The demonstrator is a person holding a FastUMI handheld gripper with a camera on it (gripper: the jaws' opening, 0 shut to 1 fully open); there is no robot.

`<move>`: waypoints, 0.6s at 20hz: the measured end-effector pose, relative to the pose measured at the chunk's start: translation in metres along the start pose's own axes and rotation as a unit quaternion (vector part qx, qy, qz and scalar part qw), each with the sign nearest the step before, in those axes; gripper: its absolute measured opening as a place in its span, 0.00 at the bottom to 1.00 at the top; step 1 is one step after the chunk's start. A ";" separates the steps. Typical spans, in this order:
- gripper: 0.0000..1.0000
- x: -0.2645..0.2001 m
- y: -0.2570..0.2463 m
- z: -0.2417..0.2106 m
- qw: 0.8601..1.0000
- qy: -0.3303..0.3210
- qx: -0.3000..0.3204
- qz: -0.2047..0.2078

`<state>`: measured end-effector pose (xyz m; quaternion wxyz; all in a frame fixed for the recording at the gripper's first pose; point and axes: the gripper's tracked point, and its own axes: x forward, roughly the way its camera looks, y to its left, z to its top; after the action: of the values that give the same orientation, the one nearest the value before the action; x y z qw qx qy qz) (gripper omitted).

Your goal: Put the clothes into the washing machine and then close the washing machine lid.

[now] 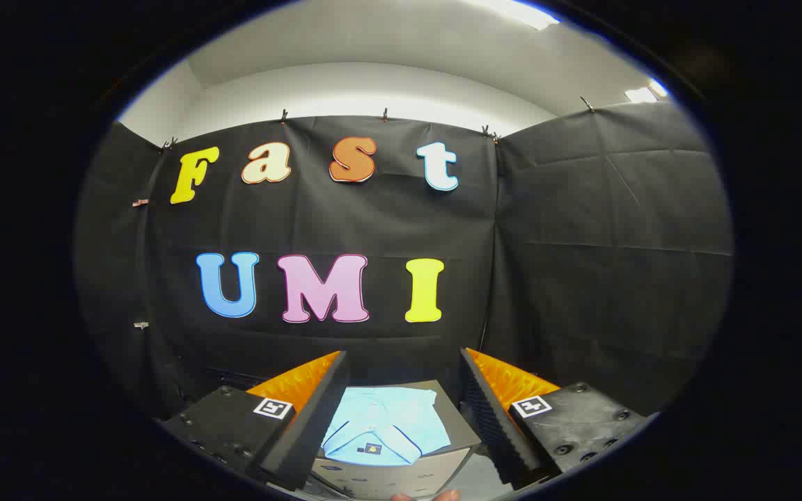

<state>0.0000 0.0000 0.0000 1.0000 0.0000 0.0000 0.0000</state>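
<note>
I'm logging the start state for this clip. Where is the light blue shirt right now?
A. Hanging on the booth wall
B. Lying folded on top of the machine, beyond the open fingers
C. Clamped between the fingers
B: the light blue shirt lies folded on the machine, beyond the gripper, whose fingers stand wide apart and touch nothing.

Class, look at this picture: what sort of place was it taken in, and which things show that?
Probably a recording booth, not a home laundry room: black cloth walls clipped up on all sides, and a folded light-blue shirt lying on a grey box-like machine. The gripper has its jaws open, with the shirt seen between them.
</note>
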 end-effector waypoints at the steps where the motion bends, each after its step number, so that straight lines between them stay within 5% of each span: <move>1: 0.98 0.001 0.000 0.000 1.000 0.000 0.002 -0.001; 12: 0.98 0.011 0.000 -0.009 1.000 0.009 0.004 -0.004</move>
<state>0.0107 -0.0003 -0.0095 0.9999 0.0037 0.0088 -0.0037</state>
